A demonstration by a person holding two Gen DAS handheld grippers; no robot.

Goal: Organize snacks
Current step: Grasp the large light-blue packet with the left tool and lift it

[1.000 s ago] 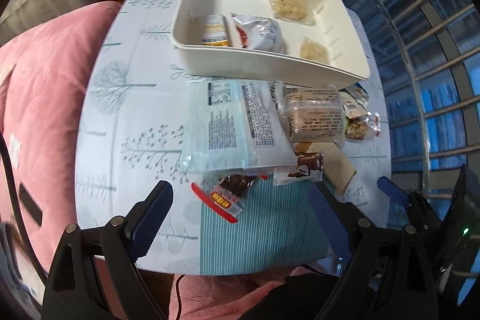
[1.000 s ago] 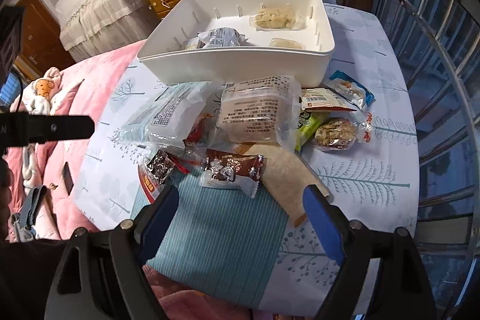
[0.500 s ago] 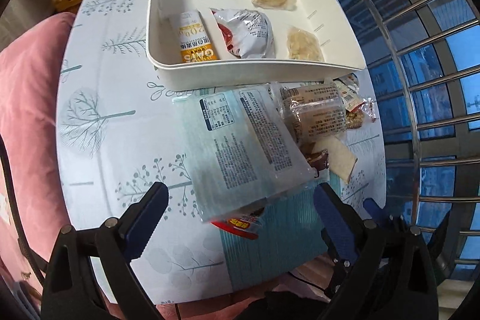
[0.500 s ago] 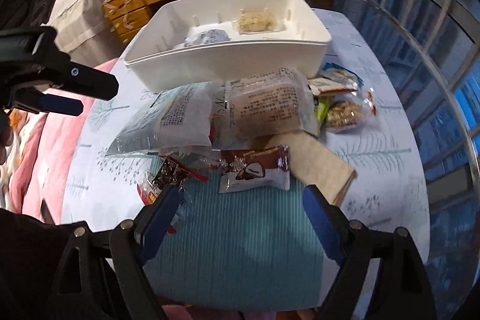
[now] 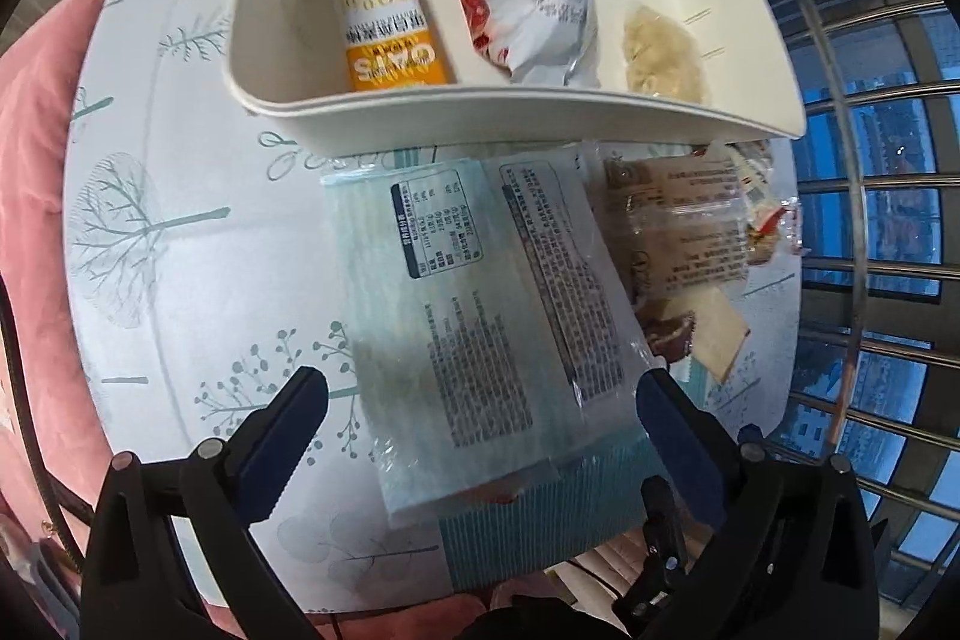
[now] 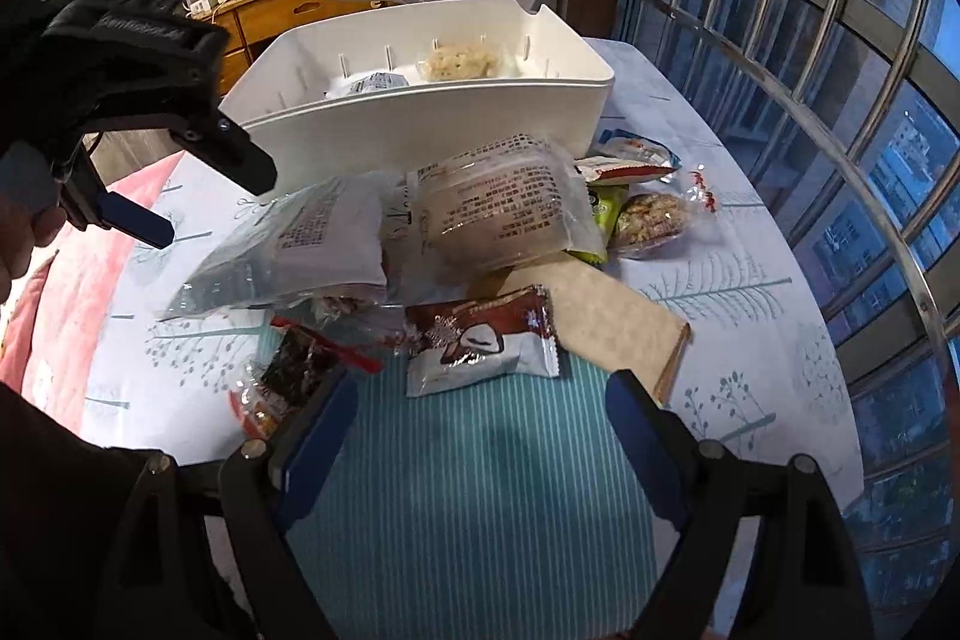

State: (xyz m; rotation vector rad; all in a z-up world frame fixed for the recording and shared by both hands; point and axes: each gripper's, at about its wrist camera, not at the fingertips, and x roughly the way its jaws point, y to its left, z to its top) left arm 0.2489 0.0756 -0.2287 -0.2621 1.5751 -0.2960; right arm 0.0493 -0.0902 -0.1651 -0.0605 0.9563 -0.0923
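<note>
Snacks lie piled on the table [image 5: 180, 280] before the bin [image 5: 540, 124], which already holds several. Compared with a second ago, the large packet [image 5: 480, 304] now sits between the left gripper's [image 5: 480, 400] opening jaws, untouched: pickup is imminent. The right gripper [image 6: 474, 418] stands wide, empty, over the chocolate packet [image 6: 480, 346].

The orange-and-white packet [image 5: 387, 22] in the white organizer box [image 5: 480, 115] bears the word "OATS", seen upside down, in white letters on its orange band. The large pale-blue packet [image 5: 474, 316] carries a nutrition table and dense print, too small to read.
</note>
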